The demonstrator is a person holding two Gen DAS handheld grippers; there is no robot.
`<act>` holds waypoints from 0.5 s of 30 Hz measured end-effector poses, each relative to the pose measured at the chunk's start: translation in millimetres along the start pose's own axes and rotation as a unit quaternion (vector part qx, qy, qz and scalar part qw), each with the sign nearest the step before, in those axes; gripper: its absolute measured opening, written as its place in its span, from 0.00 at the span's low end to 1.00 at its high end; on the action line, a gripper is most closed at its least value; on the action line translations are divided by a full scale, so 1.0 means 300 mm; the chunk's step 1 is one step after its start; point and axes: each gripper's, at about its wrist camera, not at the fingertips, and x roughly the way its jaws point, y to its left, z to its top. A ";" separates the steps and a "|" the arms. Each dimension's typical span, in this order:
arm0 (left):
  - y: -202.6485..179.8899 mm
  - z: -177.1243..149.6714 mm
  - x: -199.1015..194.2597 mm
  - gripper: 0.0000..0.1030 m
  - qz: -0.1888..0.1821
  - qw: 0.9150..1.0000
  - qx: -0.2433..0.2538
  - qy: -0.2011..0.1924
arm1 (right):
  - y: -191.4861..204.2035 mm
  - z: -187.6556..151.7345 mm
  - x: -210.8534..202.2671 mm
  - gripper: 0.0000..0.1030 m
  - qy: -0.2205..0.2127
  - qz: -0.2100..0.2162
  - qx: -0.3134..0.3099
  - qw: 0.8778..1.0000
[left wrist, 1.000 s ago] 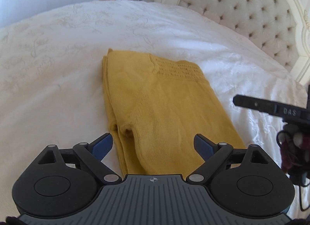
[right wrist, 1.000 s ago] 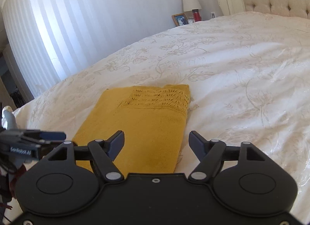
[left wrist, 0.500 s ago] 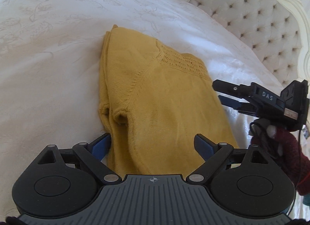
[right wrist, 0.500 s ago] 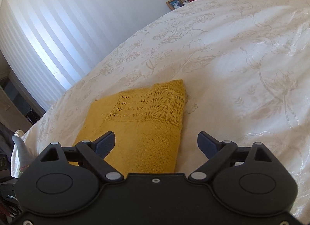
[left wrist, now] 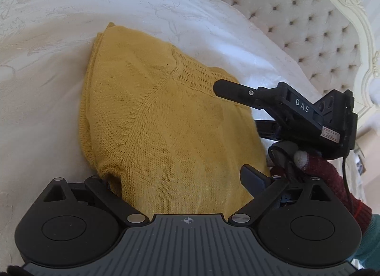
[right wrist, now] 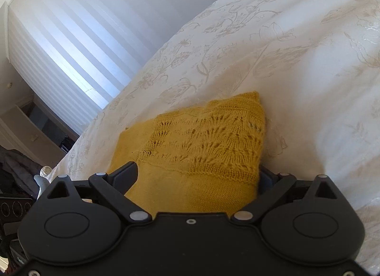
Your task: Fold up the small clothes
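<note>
My right gripper (right wrist: 197,176) is opening its jaws wide around the near edge of the yellow knitted sweater (left wrist: 166,121), not yet pressing it, and my left gripper (left wrist: 180,181) stands open over the other near corner. The sweater lies folded flat on the white bedspread (left wrist: 47,74), in front of the tufted headboard (left wrist: 308,26). I judge it is light, soft and a little stretchy, so I should pinch all layers together at the near edge, away from the lace band (right wrist: 209,140).

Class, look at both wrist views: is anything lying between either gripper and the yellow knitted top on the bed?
Nothing visible. The yellow top already lies between the open fingers of the left gripper and the still-opening right gripper. Only white bedspread surrounds it.
</note>
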 end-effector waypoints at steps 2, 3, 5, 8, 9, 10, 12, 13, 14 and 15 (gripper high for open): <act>-0.009 -0.005 0.002 0.94 0.001 1.000 0.010 0.000 | -0.006 0.006 0.011 0.99 -0.001 0.011 0.003 1.000; -0.011 -0.010 -0.002 0.94 0.001 1.000 0.013 -0.001 | -0.009 0.008 0.013 0.99 -0.001 0.015 0.005 1.000; -0.008 -0.029 -0.019 0.92 -0.005 1.000 0.021 -0.001 | -0.019 0.006 0.001 0.99 0.001 0.025 0.009 1.000; 0.010 -0.053 -0.058 0.88 -0.013 1.000 0.007 -0.002 | -0.031 0.000 -0.014 0.98 0.009 0.038 0.007 0.999; 0.019 -0.059 -0.070 0.87 -0.015 1.000 -0.003 -0.003 | -0.032 -0.003 -0.018 0.98 0.010 0.041 0.006 0.999; 0.027 -0.062 -0.077 0.87 -0.019 1.000 -0.012 -0.004 | -0.030 -0.005 -0.019 0.98 0.012 0.044 0.005 0.999; 0.043 -0.063 -0.082 0.76 -0.023 0.999 -0.029 -0.010 | -0.026 -0.010 -0.024 0.95 0.013 0.044 0.003 0.999; 0.046 -0.061 -0.081 0.65 -0.018 0.999 -0.034 -0.012 | -0.023 -0.009 -0.026 0.91 0.013 0.036 0.004 0.999; 0.049 -0.056 -0.078 0.36 -0.013 0.999 -0.040 -0.013 | -0.018 -0.007 -0.022 0.74 0.015 0.027 0.006 1.000; 0.061 -0.052 -0.070 0.23 -0.025 0.998 -0.053 -0.008 | -0.016 -0.007 -0.023 0.51 0.018 0.020 0.009 1.000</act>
